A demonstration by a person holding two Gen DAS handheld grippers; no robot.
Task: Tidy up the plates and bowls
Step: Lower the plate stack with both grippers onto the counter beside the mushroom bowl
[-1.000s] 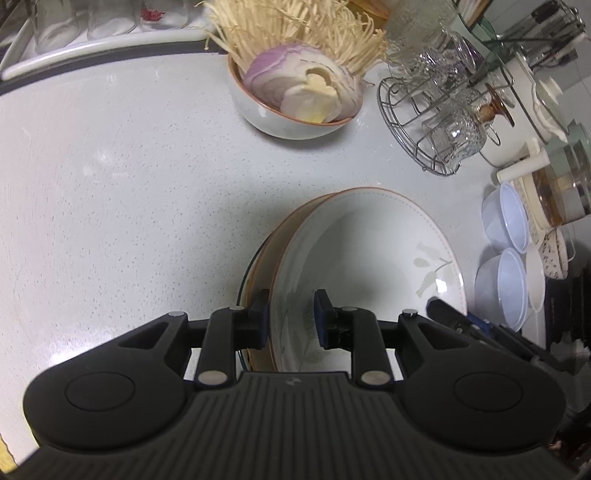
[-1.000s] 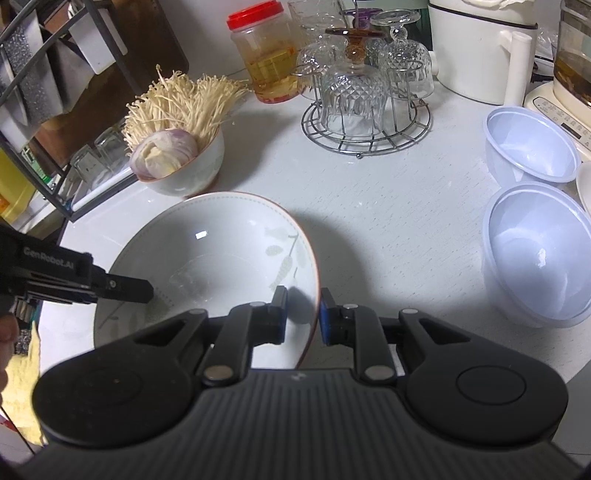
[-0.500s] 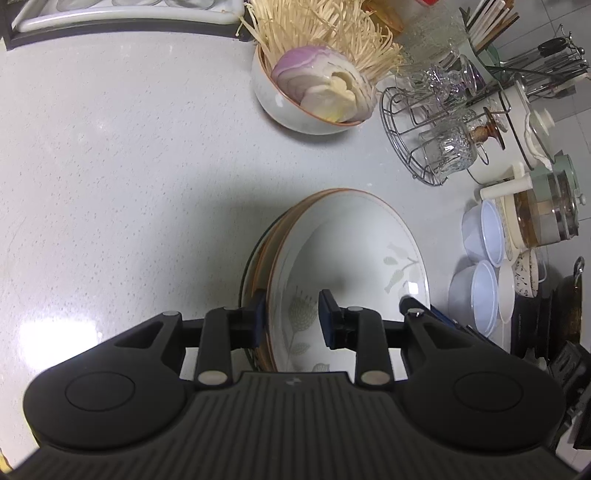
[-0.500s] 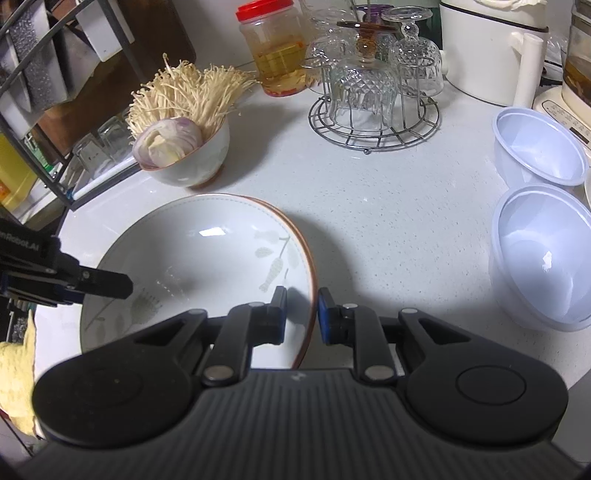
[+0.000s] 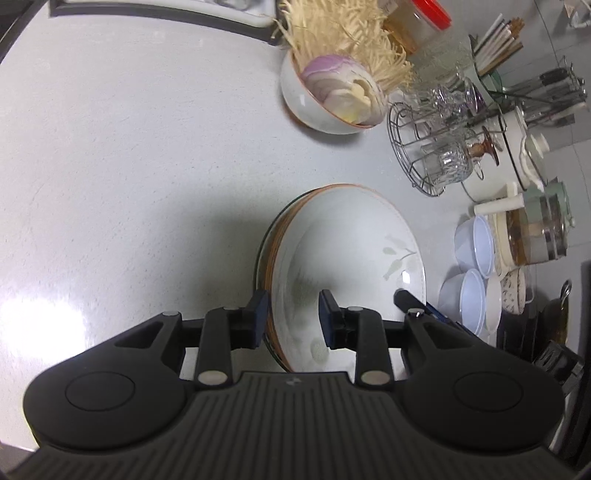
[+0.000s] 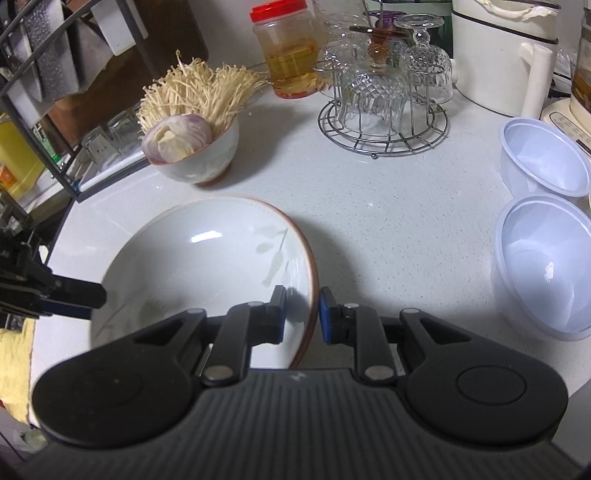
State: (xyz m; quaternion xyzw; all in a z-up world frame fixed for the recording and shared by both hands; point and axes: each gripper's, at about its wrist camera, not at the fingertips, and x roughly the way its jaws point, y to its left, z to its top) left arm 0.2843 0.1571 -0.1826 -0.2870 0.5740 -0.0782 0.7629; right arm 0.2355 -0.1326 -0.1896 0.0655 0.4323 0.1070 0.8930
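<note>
I see a stack of shallow white ceramic plates with orange-brown rims (image 5: 347,251) on the speckled white countertop (image 5: 129,166); the top plate (image 6: 207,266) bears a faint leaf sprig and lies empty, level.

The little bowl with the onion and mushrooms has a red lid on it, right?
Not quite. The little bowl with the onion and mushrooms has no lid. It is open. The red lid is on the jar behind it. The right wrist view shows this.
</note>
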